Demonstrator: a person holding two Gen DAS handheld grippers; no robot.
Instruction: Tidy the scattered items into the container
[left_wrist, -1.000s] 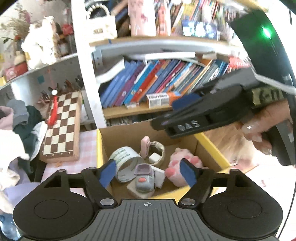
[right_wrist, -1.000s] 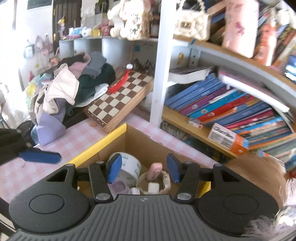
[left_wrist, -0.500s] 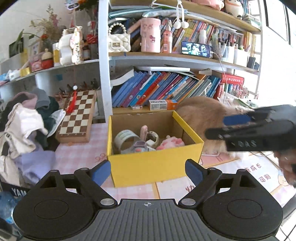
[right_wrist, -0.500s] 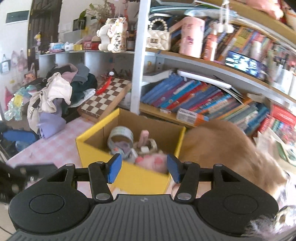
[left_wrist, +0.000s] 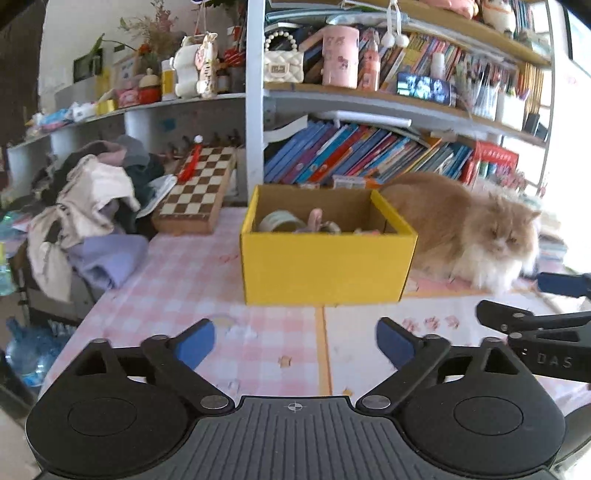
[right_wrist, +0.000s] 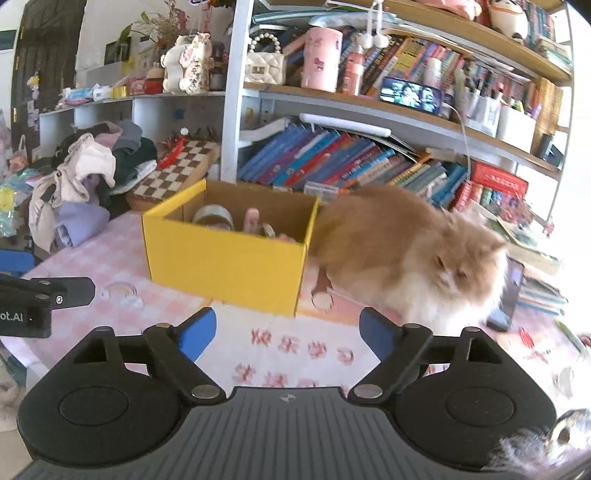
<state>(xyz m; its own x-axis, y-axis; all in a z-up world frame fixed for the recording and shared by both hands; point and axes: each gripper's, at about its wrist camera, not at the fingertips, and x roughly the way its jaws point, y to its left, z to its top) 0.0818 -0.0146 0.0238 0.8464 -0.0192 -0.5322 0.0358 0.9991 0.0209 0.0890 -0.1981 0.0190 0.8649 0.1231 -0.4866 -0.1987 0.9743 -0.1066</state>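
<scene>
We've got the yellow box (left_wrist: 327, 271) sitting mid-frame on the pink checked table (left_wrist: 184, 288), with a tape roll (left_wrist: 277, 220) and small bits inside. Our left gripper (left_wrist: 294, 343) and right gripper (right_wrist: 288, 334) are both empty, jaws opening wide. Fluffy cat (right_wrist: 413, 251) right beside the box.

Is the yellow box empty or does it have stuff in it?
Not empty. The open-topped yellow box holds a tape roll and a pink thing, poking above its rim.
</scene>
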